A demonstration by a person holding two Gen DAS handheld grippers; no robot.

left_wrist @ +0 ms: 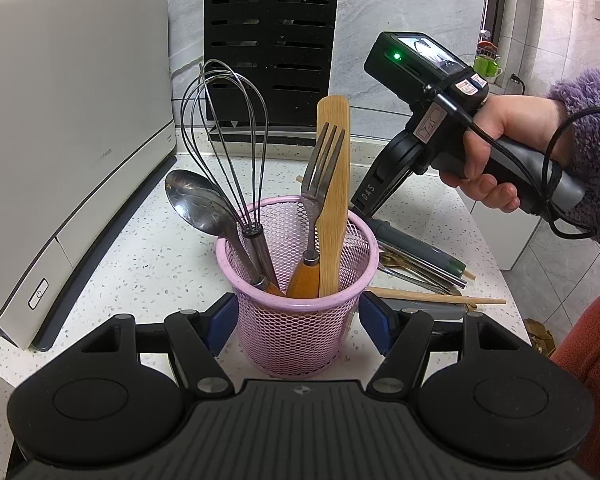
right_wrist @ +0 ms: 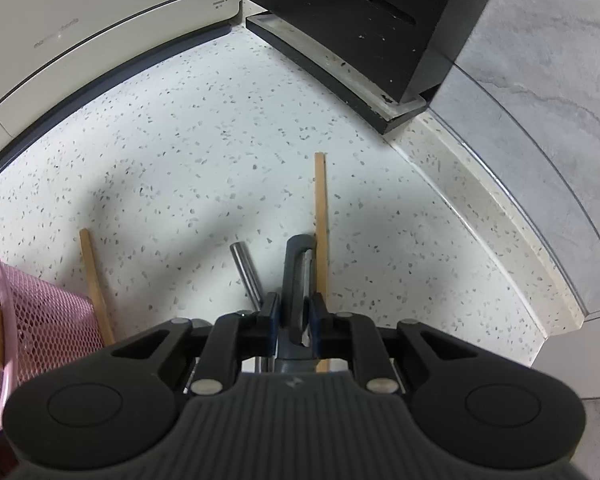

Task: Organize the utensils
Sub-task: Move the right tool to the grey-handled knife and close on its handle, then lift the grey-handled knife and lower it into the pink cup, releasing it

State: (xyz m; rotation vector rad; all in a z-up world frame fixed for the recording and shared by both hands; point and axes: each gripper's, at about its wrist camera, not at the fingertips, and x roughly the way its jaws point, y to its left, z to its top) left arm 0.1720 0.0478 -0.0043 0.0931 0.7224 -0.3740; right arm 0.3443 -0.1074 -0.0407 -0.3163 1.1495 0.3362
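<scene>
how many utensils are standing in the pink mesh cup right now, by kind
steel wire whisk: 1
steel spoon: 1
steel fork with orange handle: 1
flat wooden spatula: 1
total standing in the pink mesh cup: 4
More utensils lie on the counter beside the cup; they are not counted here.

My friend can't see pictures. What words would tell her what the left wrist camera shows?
A pink mesh cup sits between the left gripper pads, holding a whisk, spoon, fork and wooden spatula. Behind it, a hand points the right gripper down at utensils lying on the speckled counter.
</scene>
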